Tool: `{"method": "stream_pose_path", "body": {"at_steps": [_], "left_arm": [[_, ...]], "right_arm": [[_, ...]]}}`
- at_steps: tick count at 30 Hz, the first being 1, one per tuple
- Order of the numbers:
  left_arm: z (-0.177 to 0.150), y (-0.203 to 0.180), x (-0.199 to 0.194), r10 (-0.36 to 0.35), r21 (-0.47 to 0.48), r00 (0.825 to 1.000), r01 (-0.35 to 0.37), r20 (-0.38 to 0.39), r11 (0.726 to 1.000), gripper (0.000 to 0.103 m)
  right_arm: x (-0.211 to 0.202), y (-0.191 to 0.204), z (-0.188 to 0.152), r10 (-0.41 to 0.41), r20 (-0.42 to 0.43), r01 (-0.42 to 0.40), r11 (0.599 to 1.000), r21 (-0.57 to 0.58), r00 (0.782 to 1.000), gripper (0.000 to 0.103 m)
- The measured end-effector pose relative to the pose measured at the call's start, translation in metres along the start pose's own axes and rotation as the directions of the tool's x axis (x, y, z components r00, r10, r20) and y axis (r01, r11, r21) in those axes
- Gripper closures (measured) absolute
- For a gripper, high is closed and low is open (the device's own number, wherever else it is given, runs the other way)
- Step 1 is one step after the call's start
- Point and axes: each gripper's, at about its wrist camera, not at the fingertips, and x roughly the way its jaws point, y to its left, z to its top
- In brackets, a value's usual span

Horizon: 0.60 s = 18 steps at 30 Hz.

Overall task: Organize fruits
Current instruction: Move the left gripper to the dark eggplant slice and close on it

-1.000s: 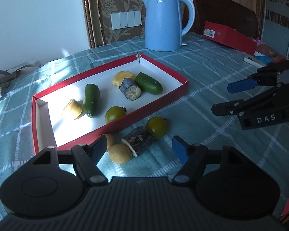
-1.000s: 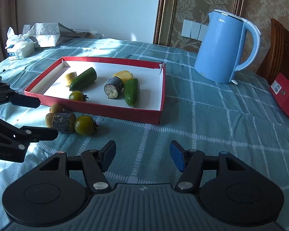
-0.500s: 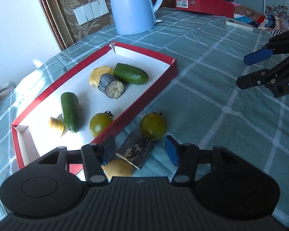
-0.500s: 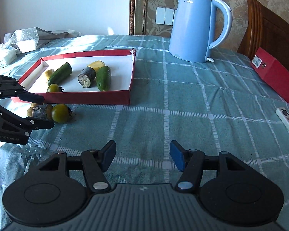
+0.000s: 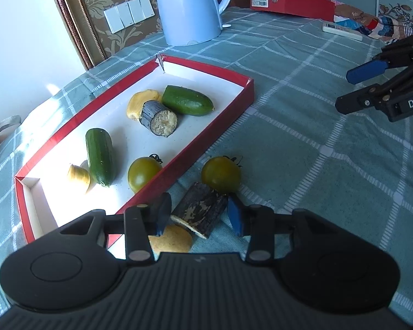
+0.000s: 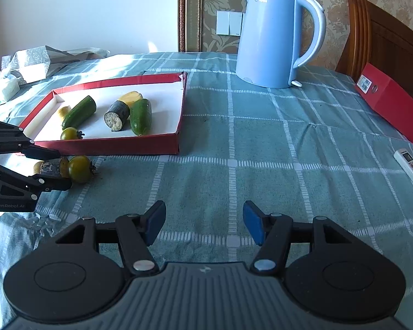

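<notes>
Three pieces lie outside the red tray (image 5: 228,104); the dark eggplant chunk (image 5: 199,209), just beside its near wall, sits between my left gripper (image 5: 198,214) pads, spread wide. I should close squarely across its bark-like sides. Right gripper (image 6: 203,225) idles agape.

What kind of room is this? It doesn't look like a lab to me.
Most likely a home dining room. A checked tablecloth covers the table, a blue electric kettle stands by patterned wallpaper with light switches, and a carved wooden chair sits behind.
</notes>
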Motion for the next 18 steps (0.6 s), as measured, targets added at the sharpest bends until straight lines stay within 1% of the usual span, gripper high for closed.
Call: {"method": "stream_pose_path", "body": {"at_steps": [2, 4, 7, 12, 15, 18], "left_arm": [[0.000, -0.002, -0.002, 0.020, -0.018, 1.000, -0.019, 0.012, 1.000, 0.063], [0.001, -0.001, -0.005, 0.022, -0.036, 0.999, -0.021, 0.025, 0.999, 0.063], [0.000, -0.002, -0.006, 0.031, -0.050, 0.999, -0.030, 0.023, 0.998, 0.063], [-0.003, 0.003, -0.019, 0.049, -0.121, 0.998, -0.043, 0.049, 0.992, 0.063], [-0.006, 0.008, -0.033, 0.059, -0.164, 0.996, -0.047, 0.069, 0.985, 0.063], [-0.009, 0.014, -0.047, 0.076, -0.202, 0.993, -0.057, 0.086, 0.978, 0.063]], "right_arm": [[0.001, 0.000, 0.000, 0.001, 0.000, -0.001, 1.000, -0.001, 1.000, 0.042], [0.001, 0.001, 0.000, 0.004, 0.000, -0.004, 1.000, -0.002, 1.000, 0.042], [0.001, 0.002, 0.000, 0.009, -0.002, -0.009, 1.000, -0.008, 1.000, 0.042], [0.001, 0.006, 0.001, 0.024, 0.000, -0.024, 1.000, -0.019, 1.000, 0.042], [0.003, 0.012, 0.004, 0.057, -0.001, -0.057, 0.998, -0.035, 0.998, 0.042], [0.005, 0.025, 0.007, 0.103, -0.003, -0.103, 0.991, -0.084, 0.995, 0.042]]}}
